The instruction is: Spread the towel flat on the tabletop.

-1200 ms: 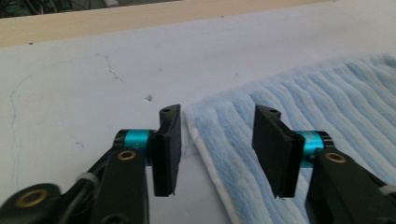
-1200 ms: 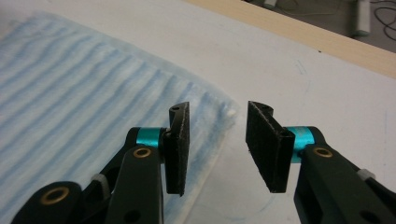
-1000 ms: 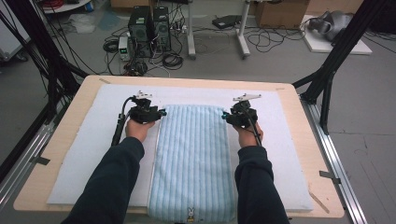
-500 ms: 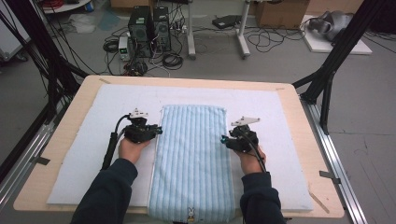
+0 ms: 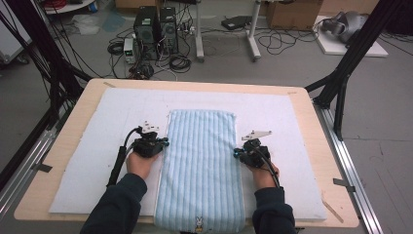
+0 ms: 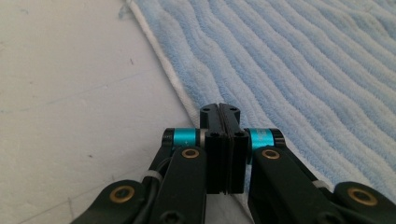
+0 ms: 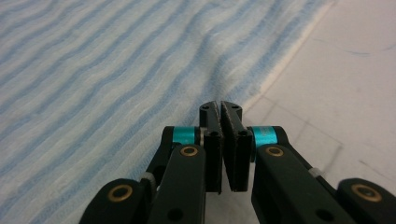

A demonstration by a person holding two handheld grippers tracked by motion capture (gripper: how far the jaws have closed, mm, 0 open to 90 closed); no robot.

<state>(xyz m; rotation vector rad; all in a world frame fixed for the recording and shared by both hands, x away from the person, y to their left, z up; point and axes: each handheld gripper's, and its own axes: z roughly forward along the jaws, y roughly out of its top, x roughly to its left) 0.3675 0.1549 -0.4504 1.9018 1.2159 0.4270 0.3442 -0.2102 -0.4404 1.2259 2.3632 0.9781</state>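
Left gripper (image 5: 163, 142) at nine o'clock of the striped blue towel (image 5: 200, 165), jaws just pinched closed at its hem, right gripper (image 5: 236, 152) at three o'clock, likewise clamped on the edge.

- left gripper (image 5: 157, 144) pulled back toward 6 o'clock along towel (image 5: 202, 165) left edge, from near the far corner to mid-length
- right gripper (image 5: 242, 154) same, down the right edge
- both jaw pairs just closed, now together at the towel's side hems
- forearms withdrawn, less sleeve showing
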